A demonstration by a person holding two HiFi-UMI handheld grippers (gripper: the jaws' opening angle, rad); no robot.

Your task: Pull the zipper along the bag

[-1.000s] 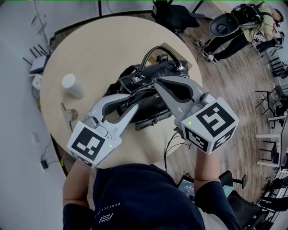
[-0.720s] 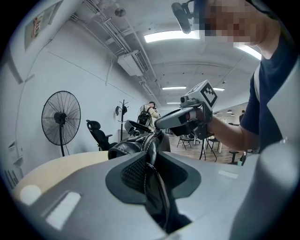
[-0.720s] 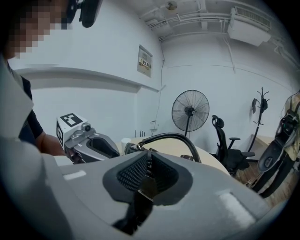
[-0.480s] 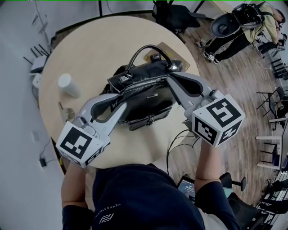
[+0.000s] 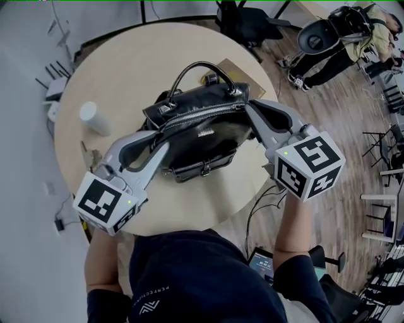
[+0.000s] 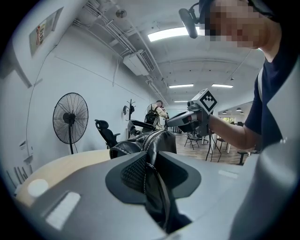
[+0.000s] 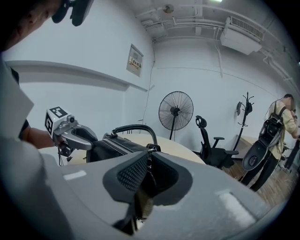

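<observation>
A black leather handbag (image 5: 202, 135) lies on the round table (image 5: 126, 69), its handle (image 5: 189, 69) arching up. A silver zipper (image 5: 205, 115) runs along its top and looks closed. My left gripper (image 5: 158, 135) is shut on the bag's left end; black leather fills its jaws in the left gripper view (image 6: 149, 161). My right gripper (image 5: 247, 106) is at the zipper's right end, shut on the dark zipper pull (image 7: 149, 154). In the right gripper view the bag (image 7: 112, 147) stretches away to the left gripper (image 7: 75, 136).
A white cylinder (image 5: 95, 118) stands at the table's left, with small items (image 5: 95, 158) nearer the edge. A brown flat thing (image 5: 237, 69) lies behind the bag. Cables (image 5: 259, 208) hang off the near edge. A chair (image 5: 243, 19) and a person (image 5: 353, 31) are beyond the table.
My right gripper has travelled from the middle of the bag's top to its right end. The bag has turned and shifted away from me. My left gripper has drifted left, still holding the bag.
</observation>
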